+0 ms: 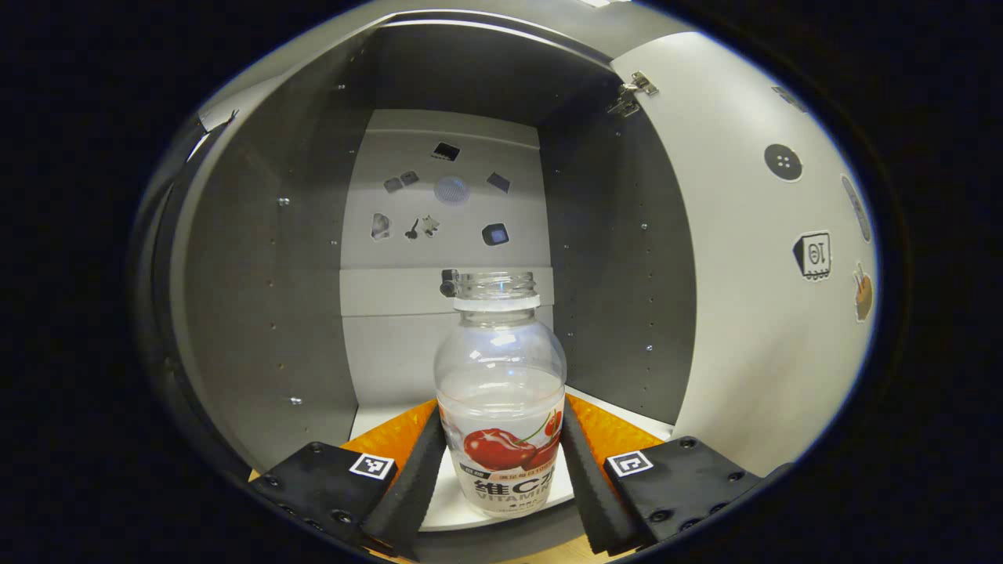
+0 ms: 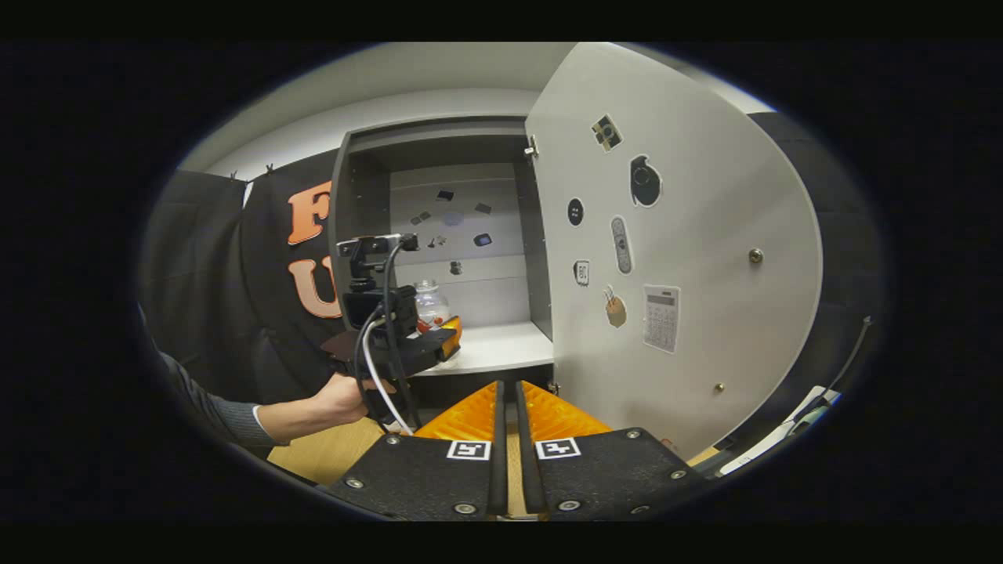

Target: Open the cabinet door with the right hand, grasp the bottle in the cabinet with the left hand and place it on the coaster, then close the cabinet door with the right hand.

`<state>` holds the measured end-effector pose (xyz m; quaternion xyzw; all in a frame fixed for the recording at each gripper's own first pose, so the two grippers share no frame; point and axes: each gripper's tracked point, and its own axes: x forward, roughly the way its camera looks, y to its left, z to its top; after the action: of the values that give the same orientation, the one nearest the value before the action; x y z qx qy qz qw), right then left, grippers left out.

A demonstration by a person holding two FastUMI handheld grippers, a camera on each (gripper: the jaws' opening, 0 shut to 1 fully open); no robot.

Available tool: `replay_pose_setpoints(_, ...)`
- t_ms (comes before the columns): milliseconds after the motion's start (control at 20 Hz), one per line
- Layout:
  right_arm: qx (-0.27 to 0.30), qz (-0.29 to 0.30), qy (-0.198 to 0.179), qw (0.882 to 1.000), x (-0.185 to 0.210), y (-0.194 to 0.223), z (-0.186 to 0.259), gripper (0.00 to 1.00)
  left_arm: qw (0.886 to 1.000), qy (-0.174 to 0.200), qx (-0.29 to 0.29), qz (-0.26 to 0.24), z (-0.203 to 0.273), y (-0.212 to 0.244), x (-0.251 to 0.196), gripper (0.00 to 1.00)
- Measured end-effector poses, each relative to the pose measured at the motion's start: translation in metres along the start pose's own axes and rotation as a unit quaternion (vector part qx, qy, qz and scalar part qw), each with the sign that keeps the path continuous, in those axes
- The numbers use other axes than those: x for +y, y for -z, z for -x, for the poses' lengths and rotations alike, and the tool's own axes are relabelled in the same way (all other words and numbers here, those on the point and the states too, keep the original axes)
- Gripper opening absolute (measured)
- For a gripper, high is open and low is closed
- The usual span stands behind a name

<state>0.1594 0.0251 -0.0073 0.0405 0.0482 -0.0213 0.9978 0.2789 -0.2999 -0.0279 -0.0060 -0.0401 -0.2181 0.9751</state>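
Note:
A clear bottle (image 1: 501,392) with a cherry label and no cap stands upright on the white cabinet shelf (image 1: 447,513). My left gripper (image 1: 501,427) has it between both fingers, and the black pads (image 1: 429,462) press on its two sides. In the right gripper view the bottle (image 2: 430,304) shows small, behind the left gripper (image 2: 439,341) and the hand holding it. The cabinet door (image 2: 674,258) stands wide open to the right. My right gripper (image 2: 508,385) is shut with nothing in it, in front of the cabinet's lower edge.
The cabinet's grey side walls (image 1: 258,298) close in on both sides of the bottle, and its back panel (image 1: 447,196) carries small stickers. A sleeved forearm (image 2: 258,419) reaches in from the left. A wooden tabletop (image 2: 337,450) lies below. Cables (image 2: 791,435) sit at the right.

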Motion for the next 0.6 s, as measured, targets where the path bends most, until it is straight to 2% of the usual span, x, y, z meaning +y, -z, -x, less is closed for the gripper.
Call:
replay_pose_setpoints(250, -0.004, 0.008, -0.019, 1.0, 0.002, 0.004, 0.014, 0.07, 0.999, -0.043, -0.024, -0.015, 0.077, 0.0, 0.01, 0.84)
replay_pose_setpoints(350, 0.003, 0.007, -0.033, 0.999, 0.007, 0.009, 0.021, 0.07, 0.997, -0.068, -0.025, -0.027, 0.112, 0.008, 0.015, 0.84)
replay_pose_setpoints(600, 0.024, 0.0, -0.067, 0.997, 0.019, 0.019, 0.037, 0.07, 0.994, -0.103, -0.011, -0.041, 0.183, 0.044, 0.017, 0.84)
